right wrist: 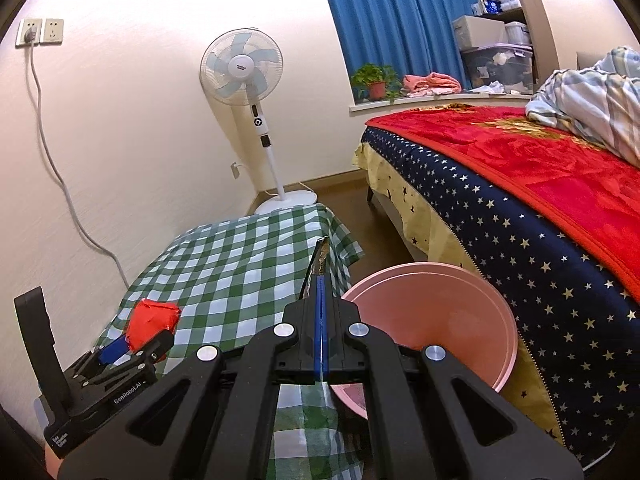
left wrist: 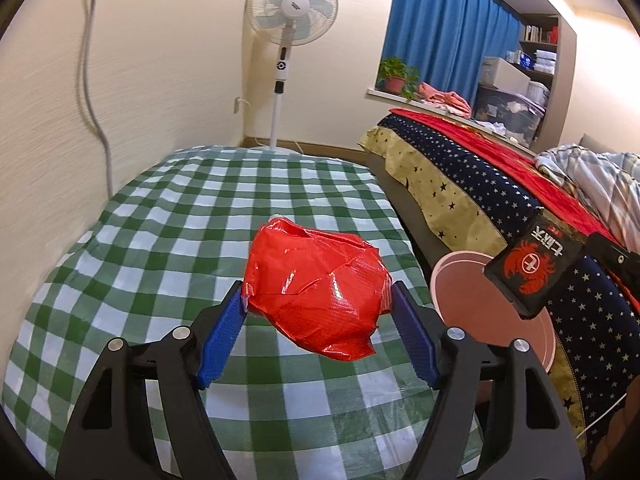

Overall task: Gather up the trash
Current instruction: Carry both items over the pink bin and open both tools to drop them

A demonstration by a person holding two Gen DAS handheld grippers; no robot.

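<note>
I've got my left gripper (left wrist: 318, 304) pinching the red plastic wad (left wrist: 316, 296), blue pads touching it on both sides, and it looks lifted just clear of the checked desk (left wrist: 160, 240). My guess is it stays up so it can swing right to the pink bin (right wrist: 432, 320), which stands on the floor between desk and bed (right wrist: 520, 208), handy for both arms. My right gripper (right wrist: 321, 312) has its jaws pressed together on a dark snack packet (right wrist: 320, 264), held edge-on near the bin's left rim, so I read that one as first to drop. From the left wrist the packet (left wrist: 532, 268) shows a red crab print and covers part of the bin (left wrist: 460, 280). I can't see the bin's bottom, and what's inside the wad is hidden.
</note>
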